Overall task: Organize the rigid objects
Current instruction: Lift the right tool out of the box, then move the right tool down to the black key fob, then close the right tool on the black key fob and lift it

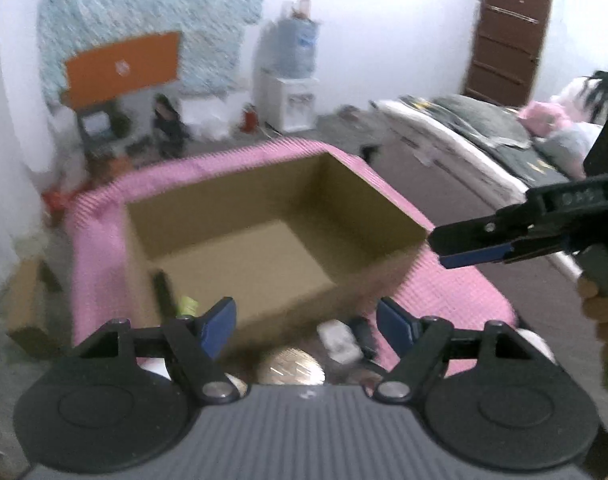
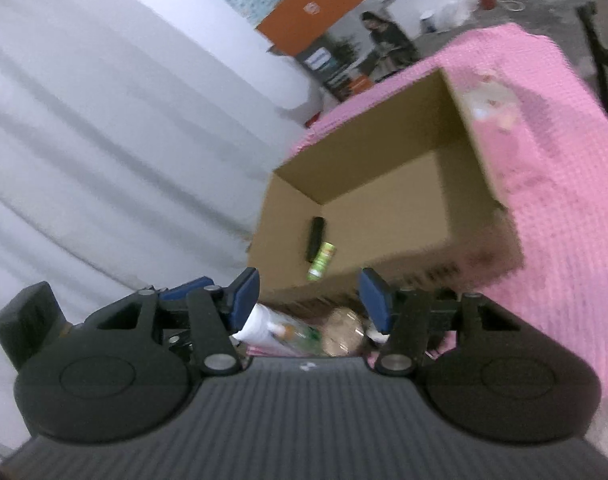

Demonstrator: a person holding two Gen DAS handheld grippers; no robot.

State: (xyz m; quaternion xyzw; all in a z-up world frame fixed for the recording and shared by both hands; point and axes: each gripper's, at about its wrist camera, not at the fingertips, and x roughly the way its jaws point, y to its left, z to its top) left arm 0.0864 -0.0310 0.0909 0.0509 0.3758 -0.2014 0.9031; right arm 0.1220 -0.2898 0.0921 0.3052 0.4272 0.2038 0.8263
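An open cardboard box (image 1: 263, 216) (image 2: 384, 208) sits on a pink cloth (image 1: 456, 292) (image 2: 564, 200). A black stick-shaped object (image 1: 161, 288) (image 2: 315, 239) and a small green container (image 1: 187, 306) (image 2: 322, 266) lie inside it. Loose items lie on the near side of the box: a white piece (image 1: 338, 338), a gold round thing (image 1: 291, 368) (image 2: 342, 332) and a white tube (image 2: 263, 324). My left gripper (image 1: 306, 316) is open above them with nothing between its pads. My right gripper (image 2: 310, 292) (image 1: 440, 248) is open too and holds nothing; it hangs at the box's right rim.
A water dispenser (image 1: 291, 80), an orange carton (image 1: 123, 66) and clutter stand by the far wall. A bed with grey bedding (image 1: 484, 136) lies at the right under a brown door (image 1: 508, 32). A second carton (image 1: 27, 308) sits on the floor at left. White curtain (image 2: 103, 140).
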